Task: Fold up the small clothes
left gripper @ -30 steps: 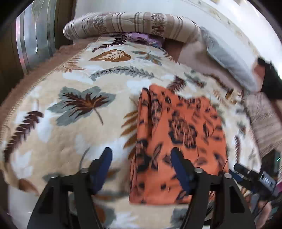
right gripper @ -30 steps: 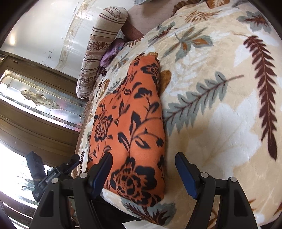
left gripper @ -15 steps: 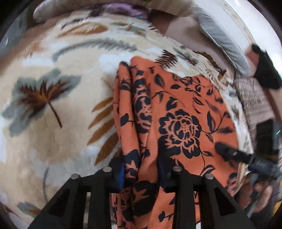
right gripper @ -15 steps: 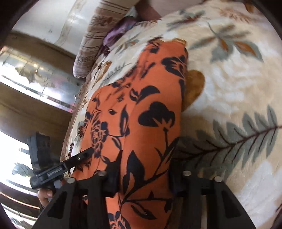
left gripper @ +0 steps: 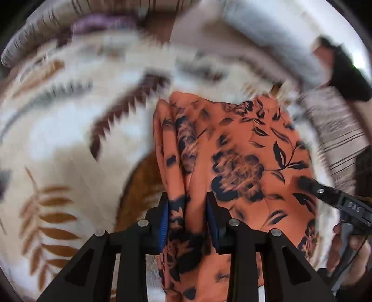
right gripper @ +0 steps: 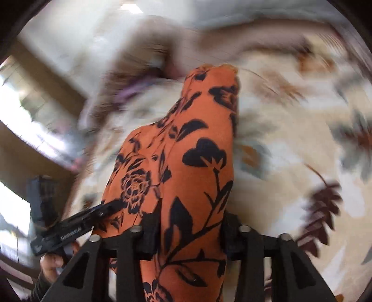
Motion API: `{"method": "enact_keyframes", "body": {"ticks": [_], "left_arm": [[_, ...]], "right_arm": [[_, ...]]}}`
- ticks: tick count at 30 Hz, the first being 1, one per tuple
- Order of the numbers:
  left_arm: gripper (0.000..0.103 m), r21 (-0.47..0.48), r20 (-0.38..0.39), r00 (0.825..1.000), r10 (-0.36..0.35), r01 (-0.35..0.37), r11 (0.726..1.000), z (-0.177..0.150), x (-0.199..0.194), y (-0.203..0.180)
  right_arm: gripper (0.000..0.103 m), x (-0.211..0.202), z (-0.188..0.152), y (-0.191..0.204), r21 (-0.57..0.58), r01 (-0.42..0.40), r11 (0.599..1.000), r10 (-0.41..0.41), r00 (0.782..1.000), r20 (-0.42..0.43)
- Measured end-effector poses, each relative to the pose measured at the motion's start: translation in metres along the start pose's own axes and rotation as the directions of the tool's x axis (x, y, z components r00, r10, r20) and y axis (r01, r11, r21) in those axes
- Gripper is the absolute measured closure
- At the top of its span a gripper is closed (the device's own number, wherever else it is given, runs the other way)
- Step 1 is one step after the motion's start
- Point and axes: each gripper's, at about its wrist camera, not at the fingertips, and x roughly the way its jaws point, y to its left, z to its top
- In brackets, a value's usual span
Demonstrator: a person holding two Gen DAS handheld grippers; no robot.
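the leaf-print blanket covers the bed and serves as the reference surface; its background is blurred in both views. at the blanket's far edge lie a striped bolster and a purple cloth, details unclear.

the orange floral garment lies on the blanket, folded into a long stack with black flower and leaf print. its near end rises off the blanket into both grippers; its far end rests on the blanket toward the bolster. a bunched fold runs along its left edge in the left wrist view.

the left gripper points steeply down at the blanket, jaws set narrow and opening, with the bunched fold of the garment between the blue pads; the pads touch the cloth on both sides.

the right gripper also points steeply down, jaws at medium width and opening, with a thick fold of the garment filling the gap between them and draping over the gripper body.

each wrist view shows the opposite gripper at the garment's side edge, with part of a hand on its handle.
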Motion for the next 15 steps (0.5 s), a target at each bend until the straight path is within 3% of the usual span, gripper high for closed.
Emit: {"method": "enact_keyframes", "body": {"ticks": [1, 2, 5, 9, 12, 14, 15], "left_arm": [[0.062, -0.014, 0.029, 1.0, 0.002, -0.002, 1.0, -0.003, -0.005, 0.002], [0.059, -0.018, 0.049, 0.999, 0.006, -0.005, 1.0, -0.004, -0.012, 0.002], [0.055, -0.019, 0.147, 0.987, 0.057, -0.055, 0.998, -0.016, -0.053, 0.007], [0.051, -0.018, 0.187, 0.978, 0.09, -0.088, 0.996, -0.028, -0.072, 0.01], [0.05, 0.022, 0.085, 0.988, 0.126, -0.128, 0.991, -0.036, -0.045, 0.008], [0.048, 0.019, 0.029, 0.983, 0.18, -0.18, 0.983, -0.044, -0.032, 0.009], [0.048, 0.001, 0.035, 0.982, 0.185, -0.185, 0.983, -0.046, -0.038, 0.01]], "right_arm": [[0.039, 0.003, -0.005, -0.011, 0.021, 0.054, 0.998, -0.054, 0.998, -0.01], [0.031, -0.005, -0.014, -0.019, 0.04, 0.024, 0.999, -0.025, 0.999, 0.022], [0.031, -0.033, -0.026, -0.006, -0.001, 0.077, 0.997, -0.076, 0.989, 0.123], [0.024, -0.062, -0.031, 0.034, -0.078, -0.057, 0.995, 0.072, 0.973, 0.217], [0.018, -0.037, -0.03, 0.051, -0.085, -0.164, 0.983, 0.175, 0.973, 0.151], [0.018, 0.001, -0.034, 0.03, 0.043, -0.172, 0.984, 0.17, 0.985, 0.041], [0.018, 0.007, -0.038, 0.023, 0.082, -0.189, 0.979, 0.186, 0.982, 0.032]]}}
